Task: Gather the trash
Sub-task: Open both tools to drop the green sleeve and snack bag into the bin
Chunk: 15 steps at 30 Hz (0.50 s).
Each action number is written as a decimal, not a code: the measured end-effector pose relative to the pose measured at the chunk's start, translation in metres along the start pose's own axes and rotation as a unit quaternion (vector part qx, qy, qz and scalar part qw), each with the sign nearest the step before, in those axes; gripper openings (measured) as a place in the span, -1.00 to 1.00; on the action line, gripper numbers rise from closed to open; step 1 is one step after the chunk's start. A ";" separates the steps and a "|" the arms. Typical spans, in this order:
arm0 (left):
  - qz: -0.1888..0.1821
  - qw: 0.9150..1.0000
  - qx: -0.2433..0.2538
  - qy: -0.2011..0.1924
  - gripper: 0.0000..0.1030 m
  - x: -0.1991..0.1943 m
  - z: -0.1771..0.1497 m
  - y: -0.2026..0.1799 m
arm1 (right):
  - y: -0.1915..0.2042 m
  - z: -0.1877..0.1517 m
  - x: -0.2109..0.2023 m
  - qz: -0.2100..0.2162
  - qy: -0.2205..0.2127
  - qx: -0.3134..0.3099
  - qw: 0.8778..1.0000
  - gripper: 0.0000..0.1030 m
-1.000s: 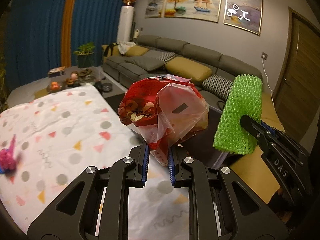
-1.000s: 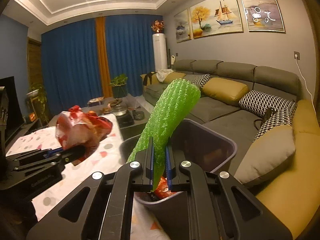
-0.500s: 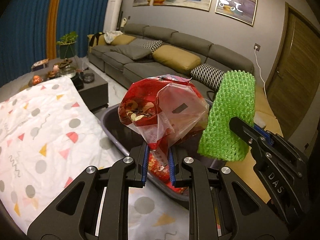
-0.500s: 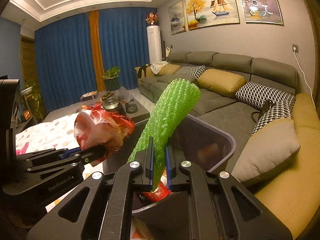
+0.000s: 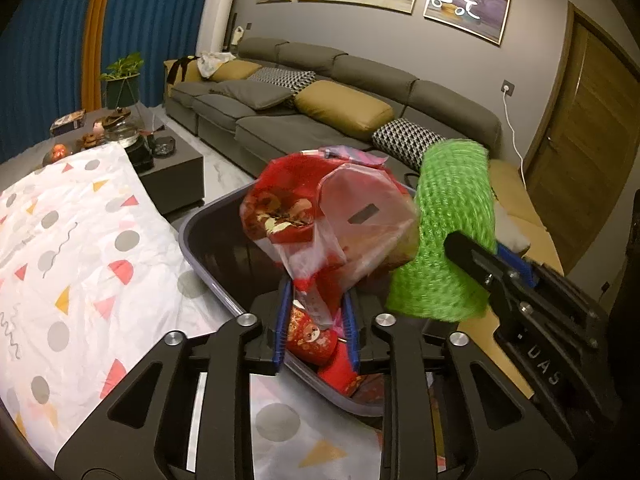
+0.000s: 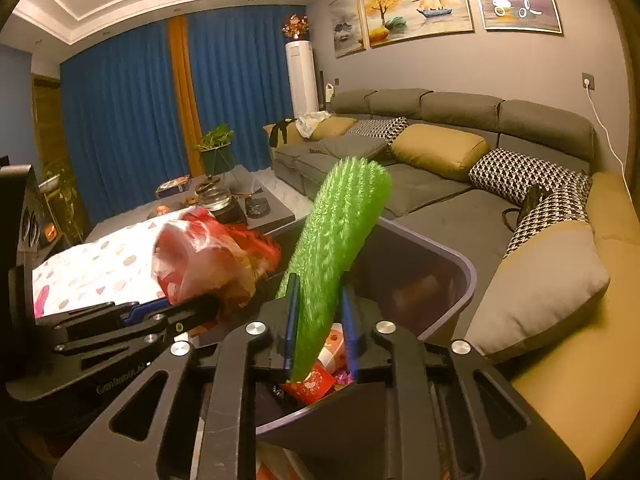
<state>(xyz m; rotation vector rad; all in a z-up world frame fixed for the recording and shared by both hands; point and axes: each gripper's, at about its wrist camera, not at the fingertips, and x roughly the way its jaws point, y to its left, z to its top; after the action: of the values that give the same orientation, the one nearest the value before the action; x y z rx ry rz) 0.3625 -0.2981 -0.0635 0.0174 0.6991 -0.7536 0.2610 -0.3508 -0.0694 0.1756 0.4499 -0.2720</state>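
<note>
My left gripper (image 5: 318, 320) has its jaws spread apart around the neck of a red and clear plastic snack bag (image 5: 320, 216), which hangs over the dark grey trash bin (image 5: 212, 256). My right gripper (image 6: 319, 320) also has its jaws parted around a green foam net sleeve (image 6: 340, 236), blurred by motion, above the same bin (image 6: 452, 268). The bin holds red wrappers (image 5: 312, 340). The green sleeve (image 5: 448, 240) and right gripper show at the right of the left wrist view. The bag (image 6: 208, 256) shows left in the right wrist view.
A table with a white patterned cloth (image 5: 72, 248) lies left of the bin. A grey sofa (image 5: 360, 96) with yellow and checked cushions runs behind and to the right. A low coffee table (image 5: 132, 140) with clutter stands farther back.
Both grippers moved forward over the bin and their jaws widened from a tight pinch. The bag and the green sleeve now sit loose between the pads, the sleeve blurred.
</note>
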 end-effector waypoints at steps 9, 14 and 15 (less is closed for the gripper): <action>0.014 1.000 -0.017 -0.011 0.32 -0.008 -0.006 0.011 | -0.012 0.003 -0.005 -0.013 -0.011 0.017 1.000 0.07; 0.049 0.997 -0.041 -0.040 0.62 -0.033 -0.011 0.026 | -0.013 0.001 -0.019 -0.019 -0.032 0.020 0.999 0.55; 0.059 0.996 -0.045 -0.045 0.67 -0.039 -0.012 0.029 | -0.011 0.001 -0.023 -0.020 -0.038 0.018 0.999 0.59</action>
<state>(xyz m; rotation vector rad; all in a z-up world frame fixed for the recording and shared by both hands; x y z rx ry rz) 0.3535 -0.2489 -0.0566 -0.0559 0.6399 -0.6059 0.2376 -0.3568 -0.0595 0.1906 0.3745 -0.3256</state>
